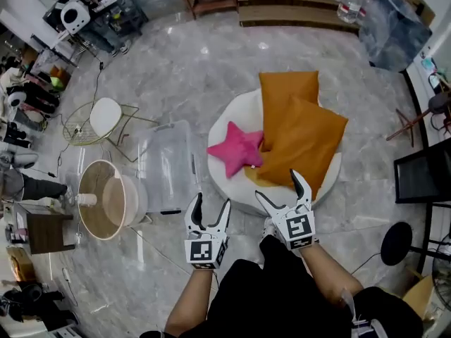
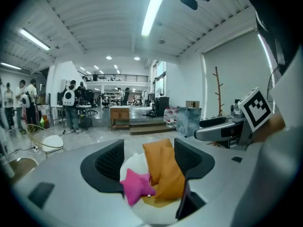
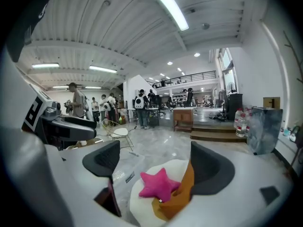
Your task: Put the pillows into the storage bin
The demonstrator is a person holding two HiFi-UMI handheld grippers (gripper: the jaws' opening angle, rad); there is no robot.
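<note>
On the grey marble floor [image 1: 176,83], at left, the clear plastic storage bin [image 1: 165,164] is shown just beside the round white floor cushion [image 1: 238,115]; no pillow is seen inside it. The left claw [image 1: 211,203] is held spread and empty, short of the cushion's near edge. Directly ahead of it, the pink star-shaped pillow [image 1: 238,150] lies on the cushion's left half, the pillow nearest the bin. The right claw [image 1: 277,185] is likewise spread and grips nothing, its tips at the cushion's near rim. Further right, the two orange rectangular pillows [image 1: 303,136] are stacked, the nearer one overlapping the farther.

The step in hand is judged to be the reach for a first pillow. The star is best taken first, pinched deep on one arm so that the soft filling does not slip free. For each orange pillow, opposite edges are best gripped by both claws. The upper pillow should be lifted before the lower, and each may need to be entered edge-on into the narrow bin.
</note>
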